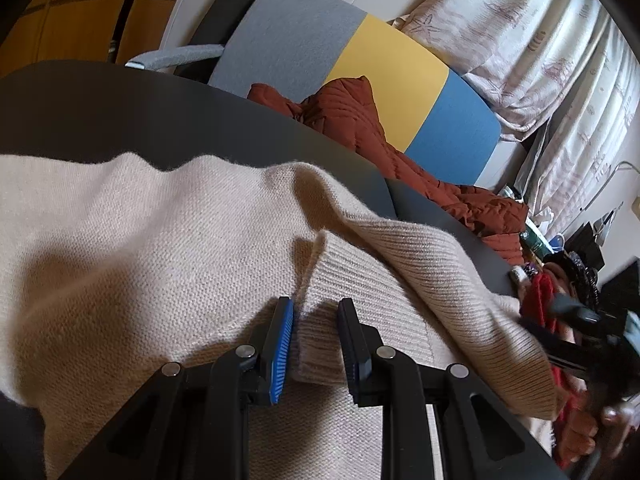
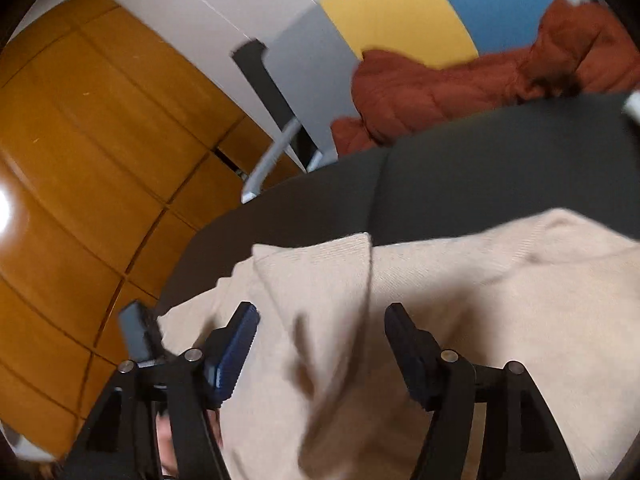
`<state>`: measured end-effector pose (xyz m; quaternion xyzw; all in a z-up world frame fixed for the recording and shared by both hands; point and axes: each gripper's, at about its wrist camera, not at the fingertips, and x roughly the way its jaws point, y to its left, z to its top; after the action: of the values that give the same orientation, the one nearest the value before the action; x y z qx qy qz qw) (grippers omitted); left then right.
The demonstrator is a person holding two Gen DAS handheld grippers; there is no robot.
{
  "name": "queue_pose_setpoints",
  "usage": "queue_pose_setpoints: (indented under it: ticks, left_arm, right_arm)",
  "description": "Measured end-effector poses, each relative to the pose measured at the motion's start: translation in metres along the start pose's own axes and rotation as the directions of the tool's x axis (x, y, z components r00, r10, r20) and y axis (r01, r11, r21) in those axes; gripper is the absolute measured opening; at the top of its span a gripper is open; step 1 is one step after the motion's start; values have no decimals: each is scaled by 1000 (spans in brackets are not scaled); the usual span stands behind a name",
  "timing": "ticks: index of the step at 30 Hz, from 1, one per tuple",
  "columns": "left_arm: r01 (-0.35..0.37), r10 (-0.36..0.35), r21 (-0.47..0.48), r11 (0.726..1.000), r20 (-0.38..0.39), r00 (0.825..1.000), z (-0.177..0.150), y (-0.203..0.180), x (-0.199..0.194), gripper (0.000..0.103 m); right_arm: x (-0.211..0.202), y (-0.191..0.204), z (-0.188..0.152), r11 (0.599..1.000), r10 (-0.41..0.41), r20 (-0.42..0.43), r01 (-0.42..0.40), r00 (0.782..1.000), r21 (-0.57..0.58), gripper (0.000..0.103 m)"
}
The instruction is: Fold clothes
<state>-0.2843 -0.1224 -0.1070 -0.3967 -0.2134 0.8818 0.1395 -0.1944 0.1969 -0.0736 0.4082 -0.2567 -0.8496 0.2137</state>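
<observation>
A beige knit sweater lies spread on a dark table. My left gripper is closed on the sweater's ribbed cuff, which sits folded over the body. In the right wrist view the sweater fills the lower half on the same dark table. My right gripper is open, its jaws wide apart just above the fabric, with a raised fold of sleeve ahead between them.
A rust-red quilted jacket lies beyond the table's far edge against a grey, yellow and blue panel. Cluttered small items sit at the right. Patterned curtains hang behind. Wooden cabinet doors stand at the left.
</observation>
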Motion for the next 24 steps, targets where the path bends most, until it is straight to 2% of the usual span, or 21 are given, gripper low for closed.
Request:
queue_pose_setpoints:
  ticks: [2,5,7,9,11,12,13,14,15,16,18,19,21,24]
  left_arm:
    - [-6,6,-15,1000,11,1000,-1,5,-10,26]
    - [-16,18,-42,999,31,999,-2,14,-28,29]
    - [-22,25,-71,997,48,999,-2,22,-39,30]
    - [-20,29,-133,991,64,998,0,35,-49,30]
    - [-7,22,-192,981,72,997,1,45,-57,31]
    - [10,4,-207,978,68,998,1,46,-59,31]
    - [29,-16,-215,976,64,998,1,45,-60,31]
    - [51,-39,-213,976,61,997,1,42,-62,31]
    - [72,-63,-196,978,52,997,0,36,-61,33]
    - [90,-85,-175,980,40,996,0,28,-60,34]
    - [114,-116,-120,986,-3,993,-2,11,-53,35]
    - [98,-101,-92,991,-32,994,-3,3,-47,35]
    - [54,-58,-52,997,-91,994,-7,-9,-35,35]
    - [26,-33,-48,999,-161,986,-17,-16,-21,34]
  right_arm:
    - [20,7,4,1000,-19,-44,18,999,-16,63]
    - [32,36,-3,987,-8,-85,-6,996,-159,60]
    - [29,67,-21,946,29,-113,-64,993,-319,60]
    - [26,93,-48,879,39,-181,-119,983,-461,61]
    - [21,109,-79,818,34,-263,-178,964,-547,62]
    - [16,111,-91,806,34,-283,-193,958,-559,62]
    - [10,109,-100,810,37,-288,-197,957,-552,62]
    - [2,102,-104,832,61,-281,-204,958,-516,62]
    - [-9,89,-102,875,98,-249,-203,963,-440,62]
    - [-19,74,-97,917,129,-204,-195,970,-347,62]
    - [-38,37,-80,982,124,-82,-134,989,-132,62]
    - [-45,19,-71,994,98,-33,-99,995,-35,63]
    - [-52,-12,-54,993,39,28,-42,999,111,61]
    - [-46,-41,-31,974,-23,61,8,998,227,58]
